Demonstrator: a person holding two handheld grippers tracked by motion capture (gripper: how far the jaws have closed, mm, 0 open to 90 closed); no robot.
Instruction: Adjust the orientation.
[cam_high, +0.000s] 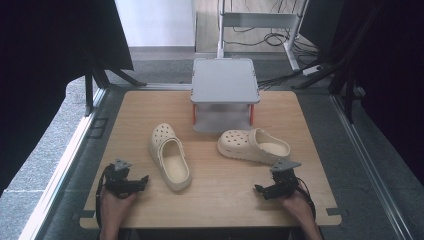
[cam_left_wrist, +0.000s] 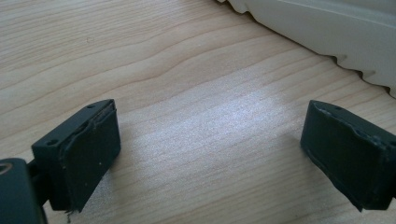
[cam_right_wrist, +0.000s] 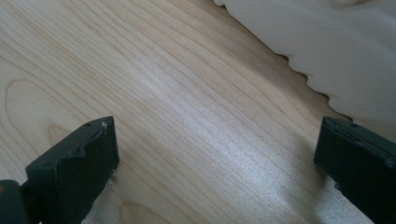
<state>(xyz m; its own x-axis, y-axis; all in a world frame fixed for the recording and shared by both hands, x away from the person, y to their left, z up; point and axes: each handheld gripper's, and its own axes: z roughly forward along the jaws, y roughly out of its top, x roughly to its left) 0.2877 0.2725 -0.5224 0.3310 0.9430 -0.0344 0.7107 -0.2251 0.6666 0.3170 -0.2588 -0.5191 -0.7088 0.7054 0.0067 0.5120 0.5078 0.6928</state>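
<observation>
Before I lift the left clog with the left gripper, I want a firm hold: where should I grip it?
Judging from its pose, take the left clog by its side wall beside the foot opening, coming from its left. It lies sole down with the opening up, so one finger could go inside, one outside. The left gripper is open nearby.

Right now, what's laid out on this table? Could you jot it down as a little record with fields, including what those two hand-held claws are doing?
surface: wooden table
left clog: cream, upright, toe pointing away from the person
right clog: cream, toe pointing left, lying across the table
shelf: small grey two-tier rack at the far edge, behind the clogs
left gripper: jaws open, low over bare wood, near the left clog's sole
right gripper: jaws open, low over bare wood, near the right clog
holding: nothing in either gripper
</observation>
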